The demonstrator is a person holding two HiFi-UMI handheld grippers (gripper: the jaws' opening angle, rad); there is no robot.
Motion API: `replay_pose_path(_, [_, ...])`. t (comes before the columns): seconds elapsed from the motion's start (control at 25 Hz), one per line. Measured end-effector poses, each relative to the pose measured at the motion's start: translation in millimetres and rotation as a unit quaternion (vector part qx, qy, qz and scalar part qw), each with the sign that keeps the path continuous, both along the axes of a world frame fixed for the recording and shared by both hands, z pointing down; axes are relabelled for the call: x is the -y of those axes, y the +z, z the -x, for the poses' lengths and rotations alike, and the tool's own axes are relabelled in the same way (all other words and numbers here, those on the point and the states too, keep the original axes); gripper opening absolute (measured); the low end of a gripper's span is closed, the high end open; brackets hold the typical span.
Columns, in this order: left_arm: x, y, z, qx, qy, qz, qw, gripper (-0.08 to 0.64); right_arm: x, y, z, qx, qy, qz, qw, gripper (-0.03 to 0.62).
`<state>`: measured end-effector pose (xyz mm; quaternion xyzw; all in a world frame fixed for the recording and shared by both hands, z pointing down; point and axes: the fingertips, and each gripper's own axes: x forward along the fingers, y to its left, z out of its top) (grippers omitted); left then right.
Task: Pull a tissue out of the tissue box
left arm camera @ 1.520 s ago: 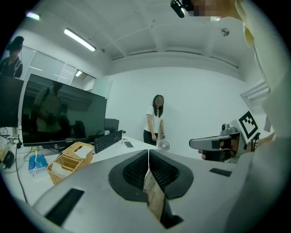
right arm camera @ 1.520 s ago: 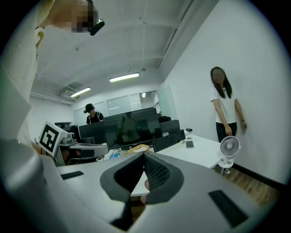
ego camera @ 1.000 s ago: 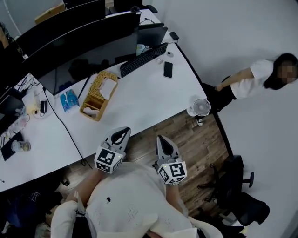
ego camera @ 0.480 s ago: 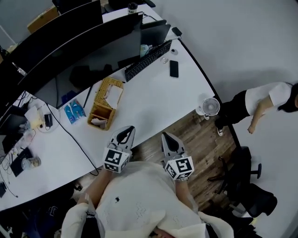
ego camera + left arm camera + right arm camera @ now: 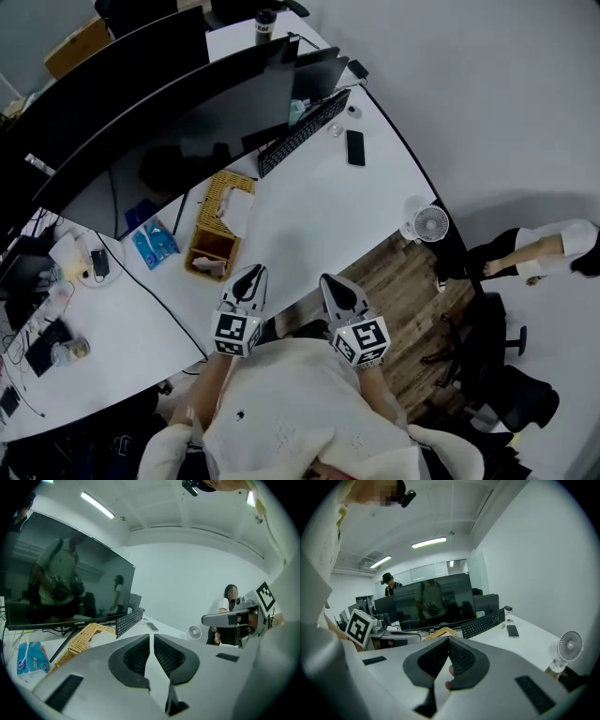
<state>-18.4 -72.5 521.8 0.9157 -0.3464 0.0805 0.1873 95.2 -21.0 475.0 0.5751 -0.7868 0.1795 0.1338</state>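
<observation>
The tissue box is a woven wicker box [image 5: 217, 229] on the white desk [image 5: 319, 206], with a white tissue [image 5: 238, 214] lying on its top. It shows as a straw-coloured box [image 5: 83, 637] at lower left in the left gripper view, and only its tip [image 5: 440, 632] peeks over the jaws in the right gripper view. My left gripper [image 5: 249, 277] is shut and empty, its tip at the desk's front edge just short of the box. My right gripper [image 5: 336, 286] hangs beside it over the wooden floor, jaws together, holding nothing.
Behind the box stand wide dark monitors [image 5: 169, 103], with a black keyboard [image 5: 302, 133] and a phone [image 5: 355, 147] to the right. Blue packets [image 5: 155, 246] lie left of the box. A small white fan [image 5: 430, 225], an office chair [image 5: 497, 366] and a person [image 5: 544, 253] are on the floor at right.
Both grippers have moved forward toward the desk edge and the wicker box. The person at the right has walked further away to the right.
</observation>
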Motion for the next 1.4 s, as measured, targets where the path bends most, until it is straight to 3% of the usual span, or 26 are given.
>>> replay_pose_path(0.56, [37.0,17.7,38.6,0.052,-0.062,-0.023,0.9964,0.020,33.8,6.6,30.3,-0.010,-0.065,0.013,0.998,0.002])
replay_pose_path(0.68, [40.9,22.6,42.5,0.064,-0.082,-0.016,0.9945,0.052,34.6,10.1,25.4,-0.006,-0.075,0.021,0.997,0.002])
replay_pose_path(0.8, [44.4,26.9,43.4,0.076,-0.099,-0.012,0.9920,0.104,40.5,11.1,18.2,0.000,-0.081,0.024,0.996,0.002])
replay_pose_path(1.12, [51.8,47.2,33.5,0.139,-0.122,-0.017,0.9827,0.127,57.7,11.6,11.7,-0.005,-0.118,0.020,0.993,0.002])
replay_pose_path(1.4, [57.5,83.8,27.1,0.184,-0.138,0.015,0.9730,0.144,54.7,13.8,-1.1,-0.015,-0.113,0.034,0.993,0.002])
